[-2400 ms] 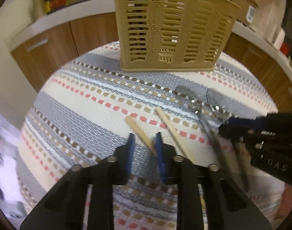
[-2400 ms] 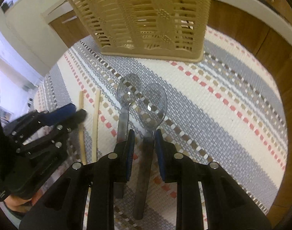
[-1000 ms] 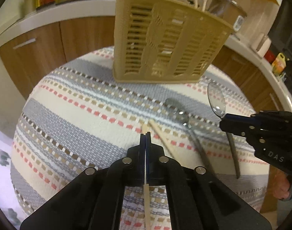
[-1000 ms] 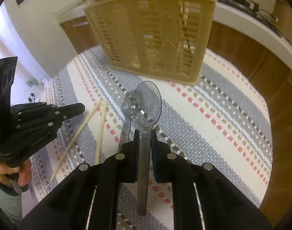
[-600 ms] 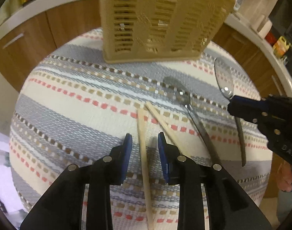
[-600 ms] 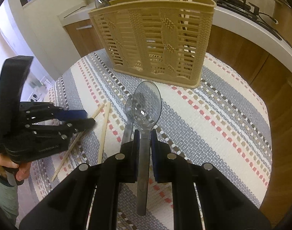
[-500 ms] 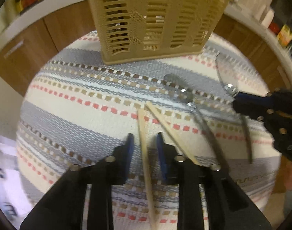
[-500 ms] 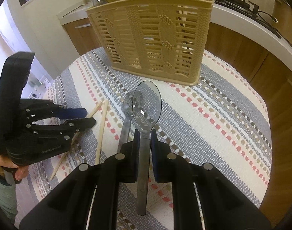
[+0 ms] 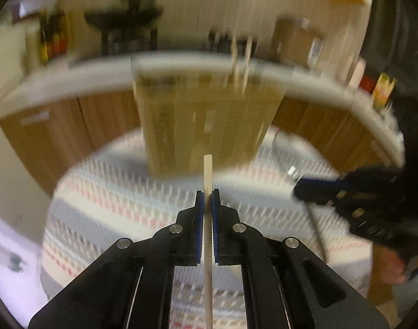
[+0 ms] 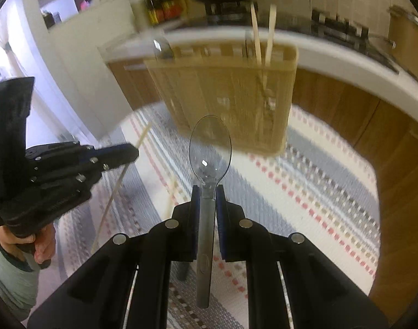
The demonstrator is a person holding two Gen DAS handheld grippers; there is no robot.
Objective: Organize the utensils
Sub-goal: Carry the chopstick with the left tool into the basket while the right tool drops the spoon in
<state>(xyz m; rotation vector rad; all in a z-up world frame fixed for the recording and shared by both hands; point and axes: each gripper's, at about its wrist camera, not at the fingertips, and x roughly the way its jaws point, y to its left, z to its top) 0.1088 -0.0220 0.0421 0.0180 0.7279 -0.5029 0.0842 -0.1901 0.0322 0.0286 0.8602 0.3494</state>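
1. The left tongs (image 9: 208, 201) clamp one wooden chopstick (image 9: 208, 172), lifted in front of the beige basket (image 9: 206, 126).
2. The right tongs (image 10: 208, 194) grip one clear plastic spoon (image 10: 210, 148), also before the basket.
3. Two chopsticks (image 10: 257, 38) stand in the basket.
4. One chopstick (image 10: 172, 194) lies on the striped desk (image 10: 305, 192).

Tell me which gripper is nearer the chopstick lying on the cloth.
Right. The right gripper, holding the spoon, hangs just beside the chopstick on the cloth; the left gripper is farther off.
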